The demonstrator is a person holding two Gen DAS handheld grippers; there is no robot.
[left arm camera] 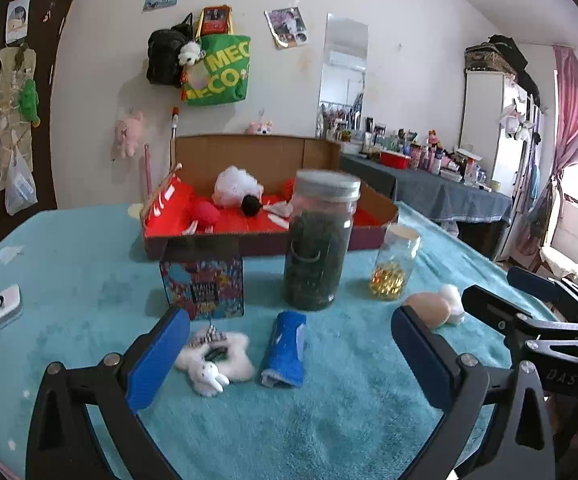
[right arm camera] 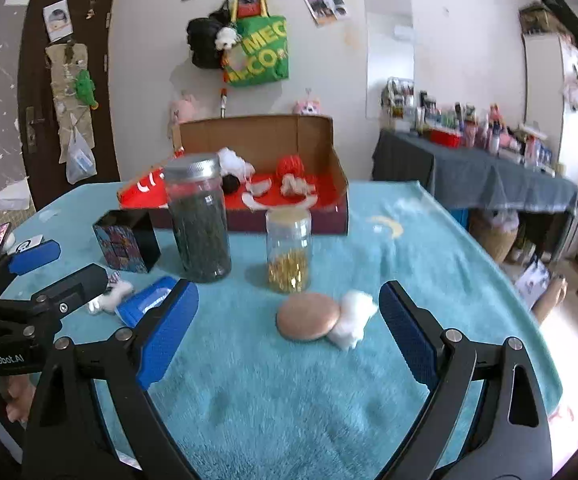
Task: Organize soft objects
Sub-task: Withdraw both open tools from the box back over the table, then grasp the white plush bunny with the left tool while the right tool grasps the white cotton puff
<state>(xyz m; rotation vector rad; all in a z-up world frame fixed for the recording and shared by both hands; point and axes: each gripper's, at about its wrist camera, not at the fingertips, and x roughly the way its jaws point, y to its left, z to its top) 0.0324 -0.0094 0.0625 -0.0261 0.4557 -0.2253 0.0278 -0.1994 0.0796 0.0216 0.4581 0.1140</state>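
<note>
- The left gripper (left arm camera: 289, 356) hangs over the blue blanket (left arm camera: 329, 420) with its blue pads spread wide and nothing between them.
- The right gripper (right arm camera: 289, 332) is likewise released, fingers far apart and empty, low over the same blanket.
- Just ahead of the left gripper lies a white plush star (left arm camera: 217, 356) with a small bunny on it, near the left pad.
- Beside the star, to its right, lies a rolled blue cloth (left arm camera: 285, 350), end pointing toward the camera.
- In front of the right gripper, between its pads, sits a round tan puff (right arm camera: 308, 316), touching a white fluffy toy (right arm camera: 355, 318) on its right.
- Behind these stand three hard things in a row: a colourful tin box (left arm camera: 203, 280) on the left, a tall jar of dark leaves (left arm camera: 319, 240) with a metal lid in the middle, and a small glass jar (right arm camera: 289, 250) holding yellow capsules on the right.
- Farther back an open cardboard box (right arm camera: 335, 152) with a red lining rests on the blanket; inside are a white fluffy ball (left arm camera: 235, 184), a black pom-pom (left arm camera: 251, 204), red plush pieces (right arm camera: 291, 166) and other small soft items.
- Beyond the box, a green tote bag (left arm camera: 219, 68) and a black bag (left arm camera: 165, 56) hang on the wall.
- To the right stands a side table (left arm camera: 441, 192) crowded with bottles.
</note>
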